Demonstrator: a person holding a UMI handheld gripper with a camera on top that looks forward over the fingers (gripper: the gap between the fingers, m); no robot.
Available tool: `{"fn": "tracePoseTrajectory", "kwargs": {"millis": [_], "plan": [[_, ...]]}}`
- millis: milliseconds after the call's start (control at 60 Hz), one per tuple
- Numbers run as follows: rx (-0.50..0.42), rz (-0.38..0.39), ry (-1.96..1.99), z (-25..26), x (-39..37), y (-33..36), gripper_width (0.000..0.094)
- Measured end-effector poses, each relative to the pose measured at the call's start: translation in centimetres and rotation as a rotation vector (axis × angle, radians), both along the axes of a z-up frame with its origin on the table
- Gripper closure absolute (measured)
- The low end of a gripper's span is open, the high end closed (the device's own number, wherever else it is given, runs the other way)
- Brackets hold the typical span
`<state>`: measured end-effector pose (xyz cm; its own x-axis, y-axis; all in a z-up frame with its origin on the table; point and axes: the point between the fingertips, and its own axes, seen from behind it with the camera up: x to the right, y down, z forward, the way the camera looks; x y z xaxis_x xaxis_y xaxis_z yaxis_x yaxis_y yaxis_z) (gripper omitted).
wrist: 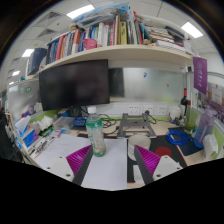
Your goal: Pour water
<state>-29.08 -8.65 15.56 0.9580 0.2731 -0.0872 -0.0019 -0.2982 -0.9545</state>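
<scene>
A clear water bottle (96, 134) stands upright left of centre on the white desk (110, 165), beyond the fingers. The gripper (113, 160) is spread wide, holding nothing. A dark monitor (74, 84) sits behind, under a bookshelf (110, 40) across the top.

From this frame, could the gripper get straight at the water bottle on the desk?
Probably yes. The gripper has its jaws open and empty, and the water bottle stands upright just ahead of them, slightly toward the left finger. Only bare white desk surface shows between them; the clutter sits beside and behind the bottle.
</scene>
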Motion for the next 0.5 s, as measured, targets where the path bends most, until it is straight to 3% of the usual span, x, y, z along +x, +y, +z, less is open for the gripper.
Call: {"fn": "tracePoseTrajectory", "kwargs": {"millis": [150, 367, 450, 500], "plan": [[0.012, -0.038, 0.006, -3.2, -6.6, 6.0, 0.0073], [0.036, -0.089, -0.044, -6.0, -10.4, 13.1, 0.0081], [0.065, -0.103, -0.057, -5.8, -10.9, 14.9, 0.0180], [0.086, -0.108, -0.070, -5.5, -11.1, 15.5, 0.0317]]}}
